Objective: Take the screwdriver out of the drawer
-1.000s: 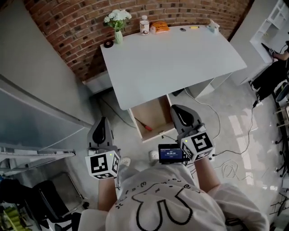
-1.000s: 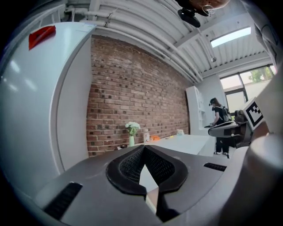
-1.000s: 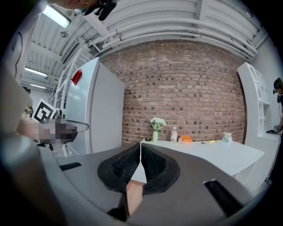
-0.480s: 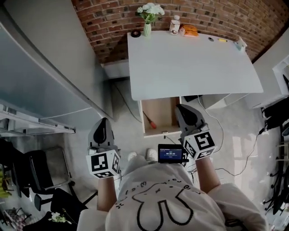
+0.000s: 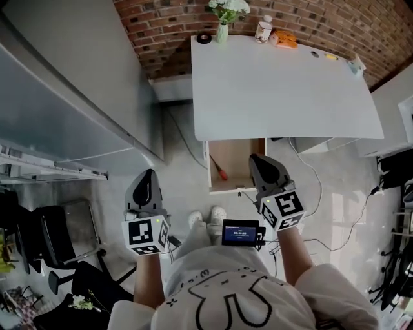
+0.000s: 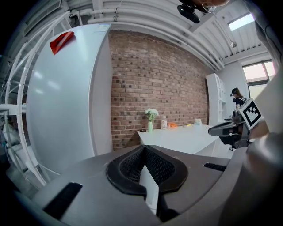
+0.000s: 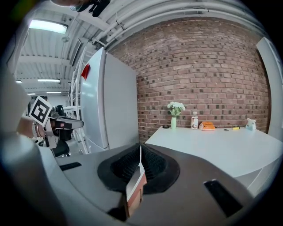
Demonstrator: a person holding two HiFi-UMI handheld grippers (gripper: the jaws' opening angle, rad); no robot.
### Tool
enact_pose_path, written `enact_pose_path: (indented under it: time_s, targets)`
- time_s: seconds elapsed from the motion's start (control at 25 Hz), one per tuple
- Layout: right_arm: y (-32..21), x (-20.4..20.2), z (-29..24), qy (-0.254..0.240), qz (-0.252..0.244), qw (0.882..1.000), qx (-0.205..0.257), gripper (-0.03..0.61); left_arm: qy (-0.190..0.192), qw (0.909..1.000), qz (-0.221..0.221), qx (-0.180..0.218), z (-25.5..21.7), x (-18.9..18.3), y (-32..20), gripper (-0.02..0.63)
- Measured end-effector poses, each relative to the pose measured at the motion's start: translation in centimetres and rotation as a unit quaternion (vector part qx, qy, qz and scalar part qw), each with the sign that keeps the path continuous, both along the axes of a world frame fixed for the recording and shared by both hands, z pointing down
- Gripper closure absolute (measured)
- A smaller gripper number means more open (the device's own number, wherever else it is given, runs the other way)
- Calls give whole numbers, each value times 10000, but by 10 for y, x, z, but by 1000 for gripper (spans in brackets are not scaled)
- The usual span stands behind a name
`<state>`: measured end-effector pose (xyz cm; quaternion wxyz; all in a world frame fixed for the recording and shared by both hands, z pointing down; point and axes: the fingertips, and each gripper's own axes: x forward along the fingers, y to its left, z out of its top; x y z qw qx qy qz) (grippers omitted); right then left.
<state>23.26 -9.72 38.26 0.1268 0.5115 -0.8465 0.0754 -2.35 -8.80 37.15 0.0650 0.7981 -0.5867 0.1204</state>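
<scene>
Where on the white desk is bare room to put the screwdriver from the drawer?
The middle and front of the desk are bare, down to the edge above the open drawer. Only the back strip by the brick wall is crowded: tape roll, vase, bottle, orange packet. Inside the drawer, the screwdriver lies left; its right looks free.

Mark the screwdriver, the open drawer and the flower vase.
screwdriver (image 5: 221,174): head view, on its red handle, at the drawer's left side.
drawer (image 5: 244,161): head view, on its bare wooden bottom.
flower vase (image 5: 222,33): head view, on the vase's green body, below the blooms.
</scene>
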Motion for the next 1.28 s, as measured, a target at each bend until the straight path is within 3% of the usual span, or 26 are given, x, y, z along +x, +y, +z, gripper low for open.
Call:
enact_pose_path:
  time_s: [0.4,0.68,1.12,1.28]
  targets:
    - [-10,-17,73,223,45,9967,-784,557,215,9984,-34,-523,65,-23,-19,604]
    - [-19,-47,129,419,-254,9924,-1127,557,166,9958,-149,-888,129,-49,-26,604]
    - [-28,-63,220,748,-442,9856,-1452,557,130,9913,58,-1307,219,-47,-30,604]
    - [-28,-61,255,812,-438,9800,-1766,557,139,9886,113,-1492,250,-41,-27,604]
